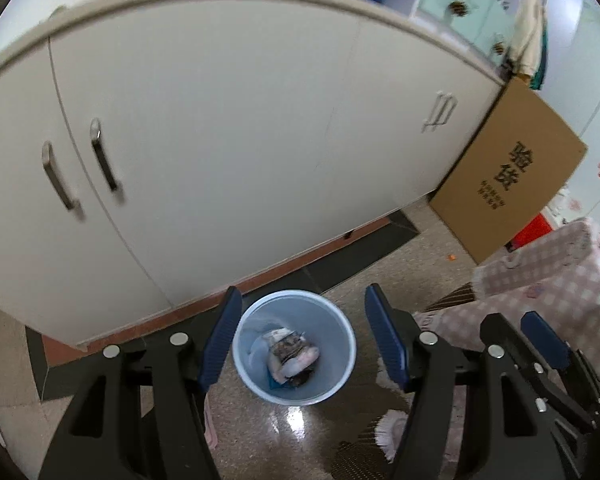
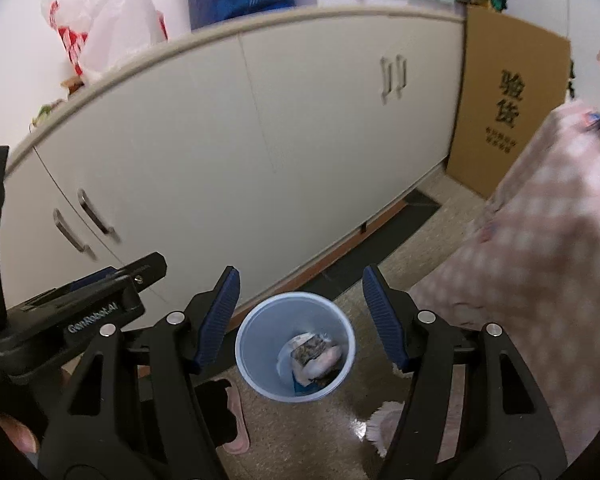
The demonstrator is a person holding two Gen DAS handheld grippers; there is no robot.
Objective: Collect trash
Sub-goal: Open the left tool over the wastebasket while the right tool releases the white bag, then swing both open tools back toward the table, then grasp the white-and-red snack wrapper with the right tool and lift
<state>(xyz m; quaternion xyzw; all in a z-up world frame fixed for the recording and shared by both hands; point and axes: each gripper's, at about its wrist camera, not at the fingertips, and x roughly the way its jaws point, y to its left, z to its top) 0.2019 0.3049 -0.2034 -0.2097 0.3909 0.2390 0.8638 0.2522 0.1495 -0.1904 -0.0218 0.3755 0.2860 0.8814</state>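
Note:
A light blue trash bin [image 1: 256, 320] stands on the speckled floor in front of a white cabinet. Crumpled wrappers and paper [image 1: 290, 354] lie inside it. My left gripper [image 1: 302, 340] is open and empty, held above the bin, which shows between its blue pads. The bin [image 2: 252, 328] and its trash [image 2: 314, 354] also show in the right wrist view. My right gripper [image 2: 300, 316] is open and empty above the bin too. The right gripper [image 1: 540, 344] shows at the right of the left wrist view, and the left gripper [image 2: 100, 300] at the left of the right wrist view.
The white cabinet [image 1: 220, 140] runs behind the bin. A cardboard box [image 1: 508, 172] leans at its right end. A pink checked cloth [image 2: 548, 248] covers furniture on the right. A pink slipper [image 2: 236, 420] lies on the floor left of the bin.

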